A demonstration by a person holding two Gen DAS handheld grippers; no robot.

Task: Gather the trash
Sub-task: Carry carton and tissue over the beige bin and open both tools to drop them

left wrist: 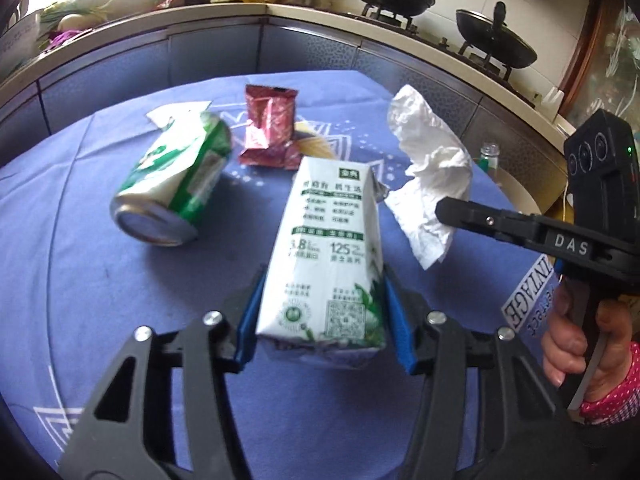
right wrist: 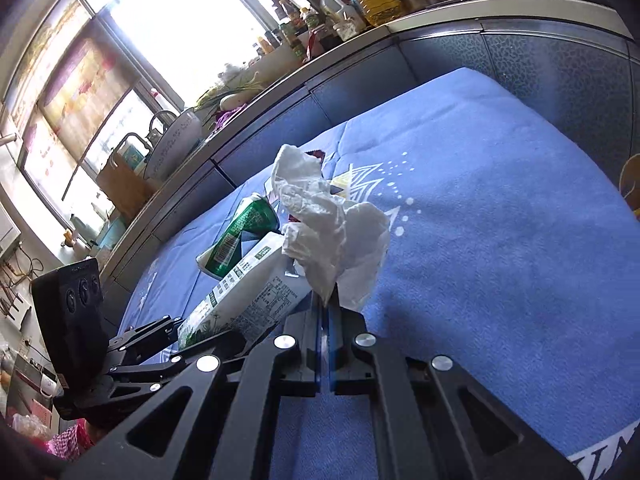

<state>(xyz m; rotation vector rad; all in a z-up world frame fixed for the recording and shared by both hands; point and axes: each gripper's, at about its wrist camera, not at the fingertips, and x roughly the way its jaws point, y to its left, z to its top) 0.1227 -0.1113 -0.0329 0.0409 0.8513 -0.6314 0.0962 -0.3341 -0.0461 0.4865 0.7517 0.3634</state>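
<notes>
Left gripper (left wrist: 324,320) clamps the white-and-green milk carton (left wrist: 328,256) near its base, blue pads (left wrist: 249,320) pressed flat on both side walls; carton stands tilted, top leaning away from the gripper, over the blue tablecloth (left wrist: 80,280). Ahead and left of this gripper, a dented green can (left wrist: 176,184) lies on its side on the cloth. Straight ahead beyond the carton, a crumpled maroon wrapper (left wrist: 268,128). Right gripper (right wrist: 325,300) is closed tight on a crumpled white tissue (right wrist: 332,228), which sticks out past its fingertips, lifted off the cloth. It sits just to the right of the carton. A hand (left wrist: 576,344) holds the right gripper's handle.
</notes>
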